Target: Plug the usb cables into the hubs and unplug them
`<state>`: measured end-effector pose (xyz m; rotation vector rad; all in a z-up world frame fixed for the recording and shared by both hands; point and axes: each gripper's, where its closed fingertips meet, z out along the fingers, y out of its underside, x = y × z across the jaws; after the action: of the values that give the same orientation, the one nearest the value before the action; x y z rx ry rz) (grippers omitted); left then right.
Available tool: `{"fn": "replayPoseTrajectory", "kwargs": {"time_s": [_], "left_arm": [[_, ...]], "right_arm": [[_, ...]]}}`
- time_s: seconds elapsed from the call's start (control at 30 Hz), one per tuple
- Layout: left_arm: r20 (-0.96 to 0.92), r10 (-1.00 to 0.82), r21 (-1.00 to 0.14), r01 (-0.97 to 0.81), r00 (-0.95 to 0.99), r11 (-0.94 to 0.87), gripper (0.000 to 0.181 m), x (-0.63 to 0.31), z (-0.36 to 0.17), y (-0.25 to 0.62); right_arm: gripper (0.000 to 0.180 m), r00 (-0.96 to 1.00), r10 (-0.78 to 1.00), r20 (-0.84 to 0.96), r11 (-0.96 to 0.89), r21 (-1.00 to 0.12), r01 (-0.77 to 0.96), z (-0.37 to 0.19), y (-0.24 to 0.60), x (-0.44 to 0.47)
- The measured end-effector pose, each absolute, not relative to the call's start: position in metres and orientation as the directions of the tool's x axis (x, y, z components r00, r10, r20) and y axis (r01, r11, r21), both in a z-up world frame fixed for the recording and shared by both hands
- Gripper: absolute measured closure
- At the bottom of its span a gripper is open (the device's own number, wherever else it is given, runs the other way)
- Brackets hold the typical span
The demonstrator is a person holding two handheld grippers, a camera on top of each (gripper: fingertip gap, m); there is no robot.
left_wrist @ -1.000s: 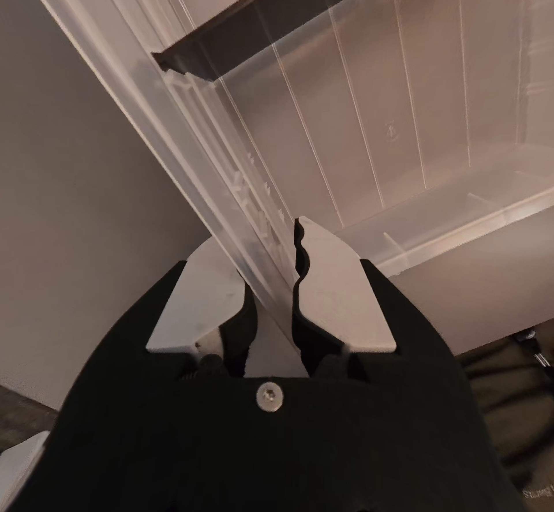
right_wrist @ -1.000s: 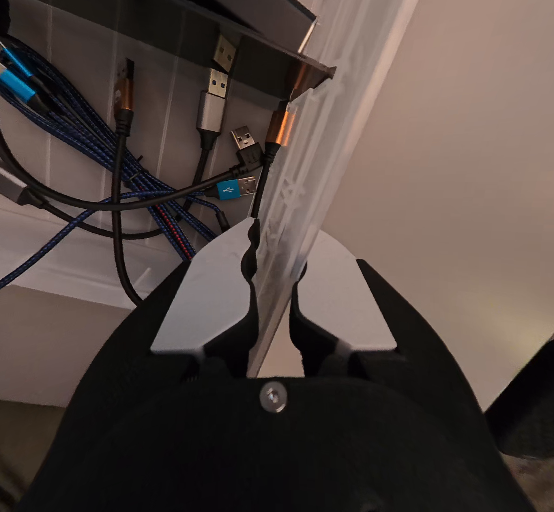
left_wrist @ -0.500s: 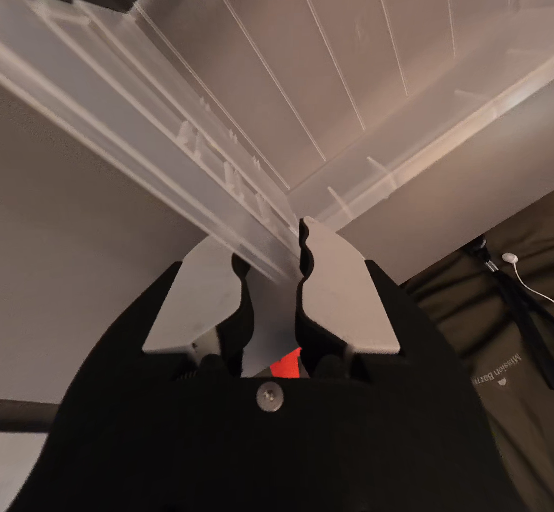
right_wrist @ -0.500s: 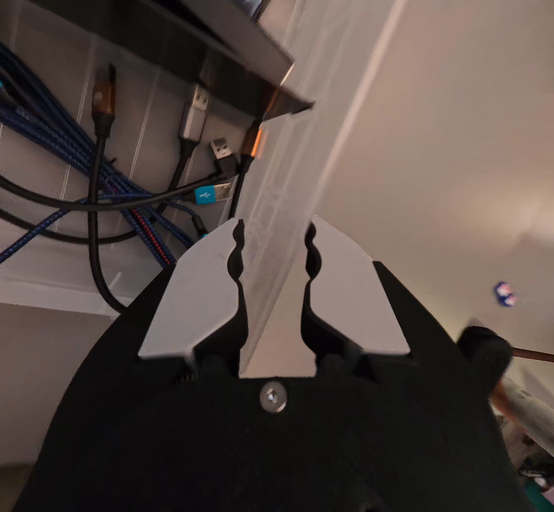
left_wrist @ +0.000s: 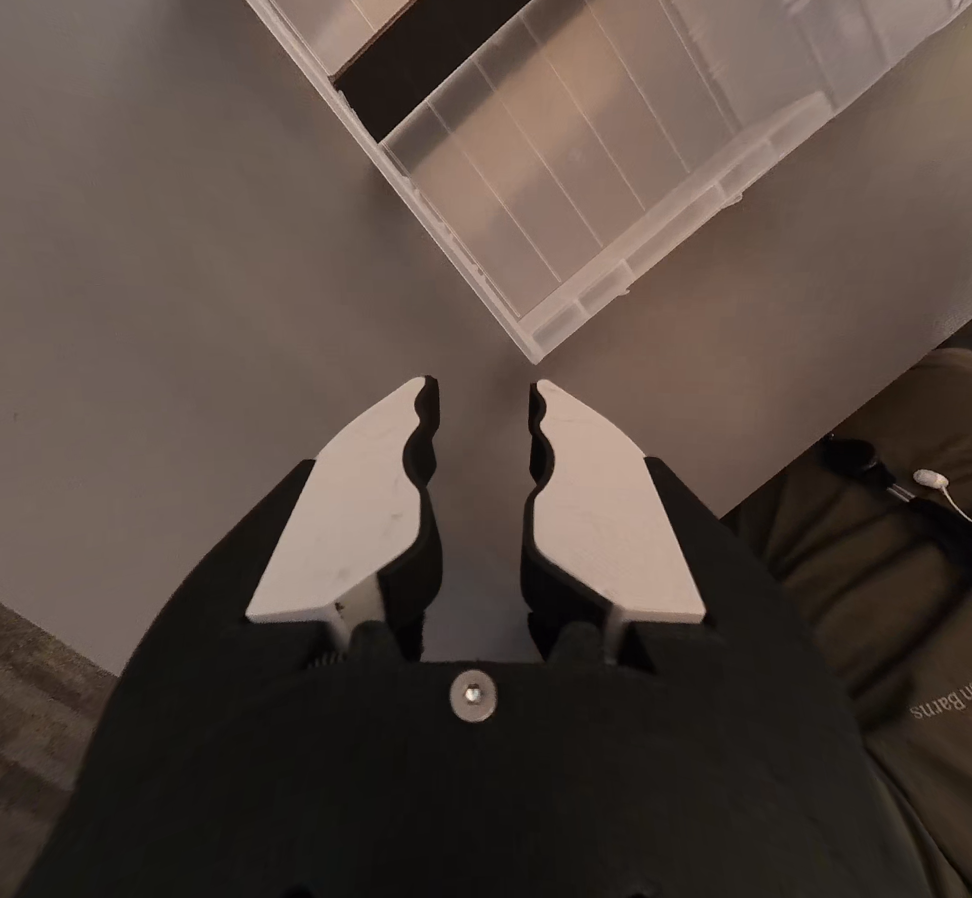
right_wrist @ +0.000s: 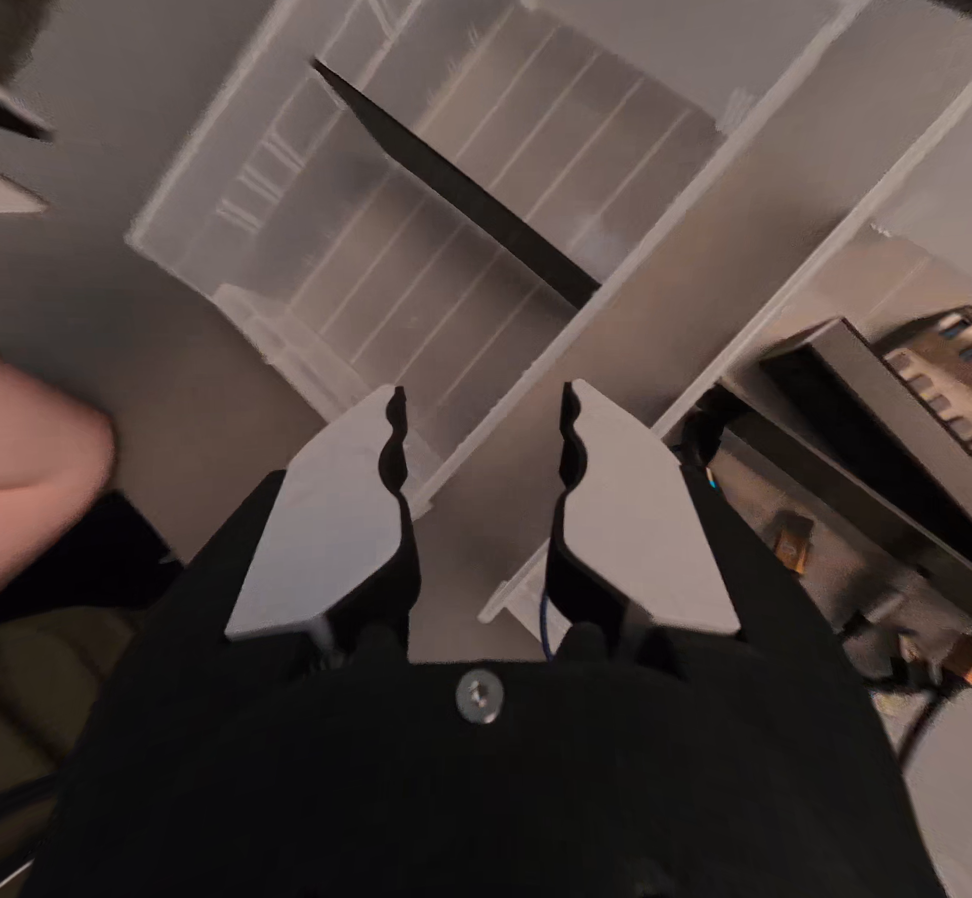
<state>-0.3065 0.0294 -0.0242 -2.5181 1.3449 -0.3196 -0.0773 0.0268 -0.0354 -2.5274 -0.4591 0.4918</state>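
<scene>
- A dark olive garment (left_wrist: 868, 636), below and to the right of the clear plastic bin (left_wrist: 526, 189), carries one short line of pale lettering, upside down and cut off by the picture's edge.
- A tiny embossed mark on the bin's floor is too small to read.
- The hub (right_wrist: 868, 399) right of the bin is blurred, with nothing legible.

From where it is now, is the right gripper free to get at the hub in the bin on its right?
Probably yes. The right gripper is open and holds nothing, and the dark hub lies just right of it with its port side showing. The clear bin's wall stands between them, so it would likely have to go in over that.
</scene>
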Motion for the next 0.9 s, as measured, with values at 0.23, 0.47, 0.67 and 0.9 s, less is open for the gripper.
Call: {"fn": "replayPoseTrajectory", "kwargs": {"time_s": [0.23,0.47,0.67,0.9], "left_arm": [[0.068,-0.861,-0.335,-0.801,0.505,-0.496,0.150,-0.298,-0.025,0.027],[0.067,-0.869,-0.348,-0.805,0.490,-0.481,0.152,-0.298,-0.022,0.025],[0.074,-0.866,-0.356,-0.798,0.494,-0.485,0.153,-0.301,-0.021,0.024],[0.071,-0.855,-0.389,-0.775,0.514,-0.498,0.156,-0.303,-0.015,0.029]], "right_arm": [[0.126,0.933,0.314,-0.177,-0.905,-0.352,0.238,-0.073,0.050,-0.081],[0.134,0.942,0.244,-0.232,-0.946,-0.272,0.178,-0.095,0.059,-0.104],[0.142,0.956,0.180,-0.230,-0.979,-0.139,0.151,-0.131,0.055,-0.107],[0.173,0.947,0.214,-0.238,-0.977,-0.034,0.212,-0.128,0.059,-0.097]]}}
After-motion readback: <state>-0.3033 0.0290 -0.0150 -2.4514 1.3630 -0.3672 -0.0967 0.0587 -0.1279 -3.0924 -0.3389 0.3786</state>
